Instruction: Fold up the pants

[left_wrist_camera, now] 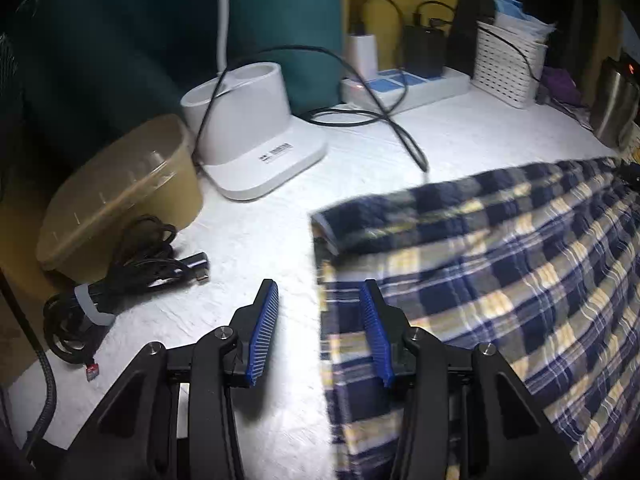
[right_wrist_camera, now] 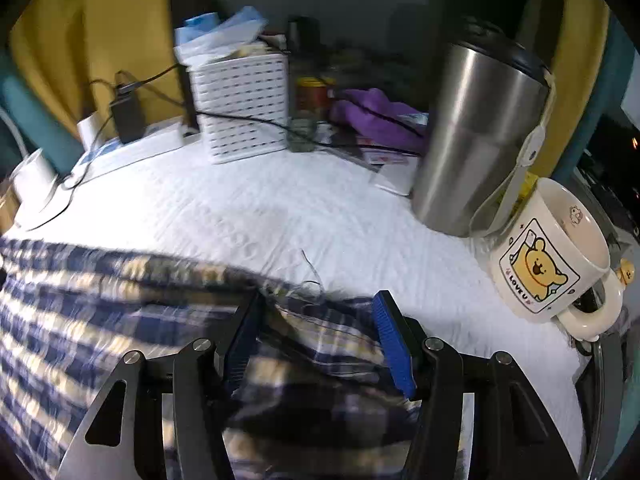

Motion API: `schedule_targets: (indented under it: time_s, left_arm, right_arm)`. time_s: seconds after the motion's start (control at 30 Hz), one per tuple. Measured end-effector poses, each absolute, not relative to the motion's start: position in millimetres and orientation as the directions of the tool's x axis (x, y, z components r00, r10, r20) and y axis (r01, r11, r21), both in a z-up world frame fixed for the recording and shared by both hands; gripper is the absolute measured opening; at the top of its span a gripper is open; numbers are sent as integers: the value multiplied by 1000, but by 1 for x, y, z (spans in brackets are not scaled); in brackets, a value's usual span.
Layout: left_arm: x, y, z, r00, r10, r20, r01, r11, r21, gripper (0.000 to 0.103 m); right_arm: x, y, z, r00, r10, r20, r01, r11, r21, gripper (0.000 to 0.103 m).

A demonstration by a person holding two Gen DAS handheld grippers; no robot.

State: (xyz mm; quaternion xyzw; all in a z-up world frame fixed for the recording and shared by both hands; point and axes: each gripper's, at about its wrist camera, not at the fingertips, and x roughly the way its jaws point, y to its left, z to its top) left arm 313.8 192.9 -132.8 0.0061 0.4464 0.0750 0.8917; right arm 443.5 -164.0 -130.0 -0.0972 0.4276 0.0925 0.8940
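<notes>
The pants are blue, yellow and white plaid and lie on a white quilted surface. In the left wrist view they fill the right half, with a folded top edge. My left gripper is open and empty over the pants' left edge: its left finger is above the white surface, its right finger above the cloth. In the right wrist view the pants spread over the lower left and look motion-blurred. My right gripper is open, and a bunched end of the cloth lies between its fingers, not clamped.
On the left: a tan lidded container, a coiled black cable, a white stand, a loose black cable, a power strip. On the right: a white basket, steel tumbler, bear mug.
</notes>
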Motion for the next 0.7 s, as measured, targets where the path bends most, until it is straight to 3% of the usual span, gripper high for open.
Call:
schedule_targets:
  time_s: [0.33,0.4,0.53,0.7]
  left_arm:
    - [311,196,-123,604,118,-788,-130,990,49,43]
    - [309,197,-116,613,107,-783,-141,990,25,43]
    - [292,193,-101,627,104,-772,-155,988,7,44]
    - [244,169,-93,633,80,-770,-112,994,11,62]
  right_arm:
    - [460,-164,-126,622,47,-782,-244,960,-137,77]
    - [450,-166,-119,642,56,-765,-241,961,-132,89]
    - [421,-170,-109,651,84,-755,-252,961,-111,91]
    - [376,-168,-103,652,136,-746,-308,947,-97,91]
